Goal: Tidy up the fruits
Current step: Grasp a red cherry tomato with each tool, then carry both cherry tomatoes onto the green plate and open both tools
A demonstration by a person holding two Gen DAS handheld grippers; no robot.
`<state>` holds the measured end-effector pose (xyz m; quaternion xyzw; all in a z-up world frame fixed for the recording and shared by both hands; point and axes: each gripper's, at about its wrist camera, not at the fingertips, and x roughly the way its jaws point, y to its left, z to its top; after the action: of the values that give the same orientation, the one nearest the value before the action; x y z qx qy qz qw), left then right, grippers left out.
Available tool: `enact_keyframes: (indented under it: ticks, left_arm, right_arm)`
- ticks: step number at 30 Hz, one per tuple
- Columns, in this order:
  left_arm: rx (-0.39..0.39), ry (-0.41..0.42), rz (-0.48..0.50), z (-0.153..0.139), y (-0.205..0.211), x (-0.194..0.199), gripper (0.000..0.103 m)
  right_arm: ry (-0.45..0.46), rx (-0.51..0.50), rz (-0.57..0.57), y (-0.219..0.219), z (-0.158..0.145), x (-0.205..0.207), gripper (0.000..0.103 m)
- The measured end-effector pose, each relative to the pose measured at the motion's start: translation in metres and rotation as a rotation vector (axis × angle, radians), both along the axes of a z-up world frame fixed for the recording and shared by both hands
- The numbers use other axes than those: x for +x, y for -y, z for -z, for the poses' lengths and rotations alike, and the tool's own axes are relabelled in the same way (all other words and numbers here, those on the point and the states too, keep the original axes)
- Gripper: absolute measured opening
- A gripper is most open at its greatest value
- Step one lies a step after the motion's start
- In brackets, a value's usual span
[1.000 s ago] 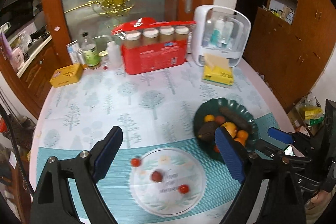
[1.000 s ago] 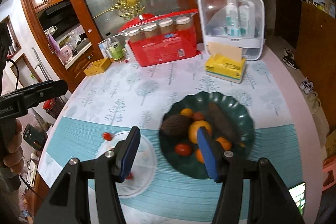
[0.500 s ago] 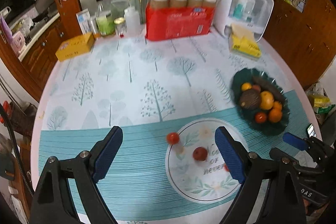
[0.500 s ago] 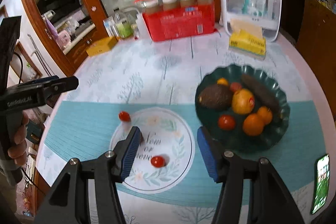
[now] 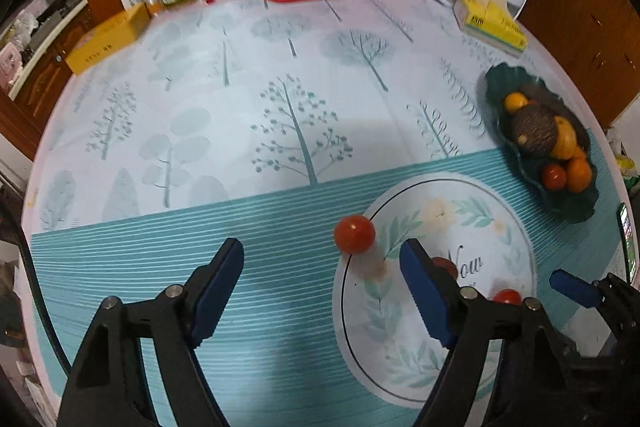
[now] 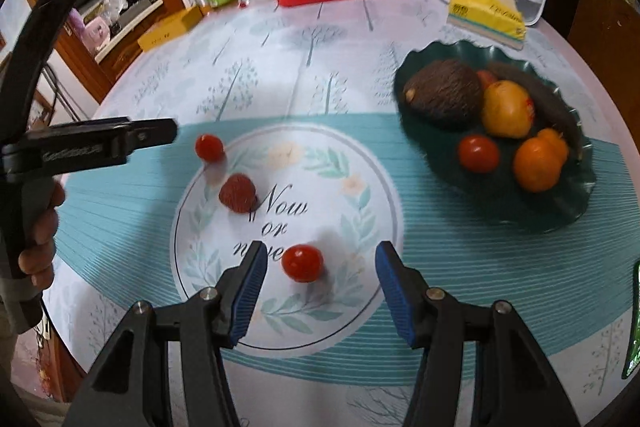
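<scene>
The right claw (image 6: 318, 281) is hanging open around a tomato (image 6: 302, 262) near the table's front edge — the left claw (image 5: 322, 279) is closing, empty. Squeeze gently — tomatoes roll.

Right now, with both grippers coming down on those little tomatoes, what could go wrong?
1. The tomato between the open jaws of the right hand-held gripper is round and could roll away if one pad nudges it first.
2. The other tomato sits at the edge of the round mat; the left hand-held gripper, its jaws closing on nothing, is not yet around it.
3. The litchi lies close by and could get bumped.
</scene>
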<state>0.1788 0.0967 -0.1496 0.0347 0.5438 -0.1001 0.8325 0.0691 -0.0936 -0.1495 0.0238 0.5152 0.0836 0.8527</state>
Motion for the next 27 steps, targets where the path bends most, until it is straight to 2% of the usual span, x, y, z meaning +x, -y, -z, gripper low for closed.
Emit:
enact_keyframes:
  ticks: [7,14,17,19,27]
  left_arm:
    - [-0.005,-0.040,0.019,0.028,0.010,0.014,0.059]
    - [0.005,-0.045,0.031,0.039,0.021,0.017,0.043]
    - [0.005,-0.038,0.029,0.040,0.021,0.017,0.034]
    - [0.004,-0.031,0.030,0.040,0.023,0.016,0.025]
    - [0.013,-0.017,0.012,0.032,0.020,0.011,0.024]
  right_arm:
    - [-0.017,-0.005,0.002,-0.006,0.016,0.006,0.053]
    - [-0.030,-0.026,-0.007,-0.011,0.027,0.010,0.040]
    - [-0.042,-0.042,-0.023,-0.014,0.031,0.010,0.029]
    - [-0.034,-0.056,-0.029,-0.017,0.031,0.010,0.028]
    - [-0.030,-0.039,-0.025,-0.014,0.029,0.007,0.027]
